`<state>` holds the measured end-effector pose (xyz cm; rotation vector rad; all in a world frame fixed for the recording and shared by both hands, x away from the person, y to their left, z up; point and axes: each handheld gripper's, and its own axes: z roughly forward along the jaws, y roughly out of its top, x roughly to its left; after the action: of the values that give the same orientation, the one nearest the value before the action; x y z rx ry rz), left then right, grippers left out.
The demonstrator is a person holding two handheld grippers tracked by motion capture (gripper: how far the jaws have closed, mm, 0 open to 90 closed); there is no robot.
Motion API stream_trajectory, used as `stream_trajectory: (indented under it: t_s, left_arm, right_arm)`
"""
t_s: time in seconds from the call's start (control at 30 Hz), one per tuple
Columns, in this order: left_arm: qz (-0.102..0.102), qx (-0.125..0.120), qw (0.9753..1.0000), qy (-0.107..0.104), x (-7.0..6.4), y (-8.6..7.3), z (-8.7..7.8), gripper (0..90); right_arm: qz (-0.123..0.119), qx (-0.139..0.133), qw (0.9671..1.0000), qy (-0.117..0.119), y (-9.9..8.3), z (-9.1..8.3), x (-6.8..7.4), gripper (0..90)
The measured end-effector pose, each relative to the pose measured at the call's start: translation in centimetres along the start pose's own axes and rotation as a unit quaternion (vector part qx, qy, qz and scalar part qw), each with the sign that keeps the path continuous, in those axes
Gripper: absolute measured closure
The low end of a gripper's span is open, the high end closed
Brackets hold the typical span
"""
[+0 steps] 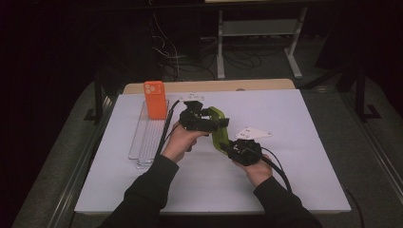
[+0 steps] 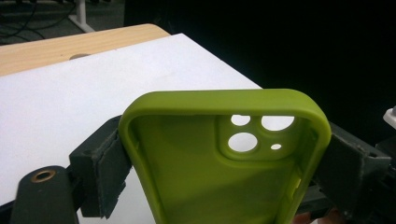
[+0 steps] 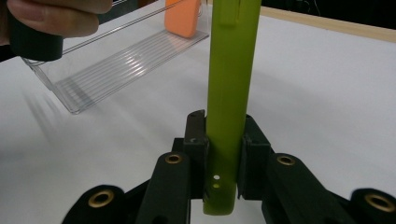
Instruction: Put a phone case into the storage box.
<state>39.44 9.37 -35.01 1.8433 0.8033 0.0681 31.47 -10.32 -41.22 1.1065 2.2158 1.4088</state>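
Observation:
A green phone case (image 1: 217, 133) hangs above the white table, held at both ends. My left gripper (image 1: 219, 122) is shut on its upper end; the left gripper view has the case's hollow inside and camera holes (image 2: 210, 177) between my left gripper's (image 2: 224, 172) pads (image 2: 105, 170). My right gripper (image 1: 229, 148) is shut on the lower end. In the right gripper view the case (image 3: 231, 70) stands edge-on and upright, clamped between my right gripper's (image 3: 223, 140) pads (image 3: 195, 140).
An orange phone (image 1: 155, 99) stands upright at the far end of a clear plastic tray (image 1: 145, 142) left of the hands, also seen as orange phone (image 3: 183, 18) and tray (image 3: 116, 70). A white mat (image 1: 285, 156) covers the wooden table (image 1: 209, 86).

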Motion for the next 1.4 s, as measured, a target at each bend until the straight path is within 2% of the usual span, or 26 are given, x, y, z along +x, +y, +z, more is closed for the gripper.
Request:
stream_trajectory:
  t_s: [0.07, 0.2, 0.4, 0.53, 0.67, 0.73, 0.83, 0.93, 1.0, 1.2, 1.33, 1.4]
  left_arm:
    - [0.002, 0.002, 1.0, -0.002, -0.1, 0.1, 0.0, 14.3]
    - [0.009, 0.011, 0.9999, 0.005, 0.1, 0.2, 0.0, 14.9]
    - [0.03, 0.027, 0.999, 0.019, 0.6, 0.8, -0.6, 15.0]
    - [0.031, 0.034, 0.9985, 0.031, 0.9, 1.5, -1.4, 15.1]
    - [0.034, 0.038, 0.9977, 0.045, 1.2, 2.5, -2.4, 15.1]
    - [0.035, 0.042, 0.9969, 0.056, 1.4, 3.0, -2.9, 15.1]
    - [0.038, 0.046, 0.9955, 0.074, 1.9, 3.8, -3.9, 15.1]
    - [0.036, 0.045, 0.9944, 0.089, 2.3, 4.4, -4.8, 15.1]
    - [0.037, 0.046, 0.9933, 0.1, 2.6, 4.9, -5.4, 15.1]
    - [0.031, 0.042, 0.9899, 0.132, 3.4, 6.0, -7.4, 15.1]
    - [0.025, 0.041, 0.9862, 0.159, 4.2, 6.6, -8.7, 15.1]
    - [0.017, 0.038, 0.9834, 0.176, 4.6, 6.7, -9.2, 15.1]
  right_arm:
    - [-0.001, -0.001, 1.0, -0.003, 0.0, 0.0, 0.0, 73.0]
    - [-0.006, 0.013, 0.9999, -0.007, 0.0, 0.0, 0.0, 55.8]
    - [-0.01, 0.026, 0.9996, -0.009, -0.1, -1.1, -1.0, 41.3]
    - [-0.011, 0.06, 0.9981, -0.008, -0.3, -1.9, -2.1, 30.1]
    - [-0.004, 0.062, 0.9981, -0.001, -0.7, -2.8, -3.0, 20.7]
    - [-0.015, 0.061, 0.998, -0.004, -0.9, -3.2, -3.2, 15.0]
    - [-0.029, 0.066, 0.9974, -0.01, -1.4, -4.0, -3.6, 11.6]
    - [-0.026, 0.077, 0.9966, -0.007, -2.0, -4.6, -4.0, 1.8]
    - [-0.031, 0.088, 0.9956, -0.003, -2.5, -5.0, -4.4, 0.0]
    - [-0.035, 0.097, 0.9947, -0.012, -3.9, -6.3, -5.1, 0.0]
    - [-0.029, 0.098, 0.9946, -0.018, -4.6, -6.9, -5.5, 0.0]
    - [-0.026, 0.098, 0.9946, -0.022, -4.7, -7.1, -5.7, 0.0]
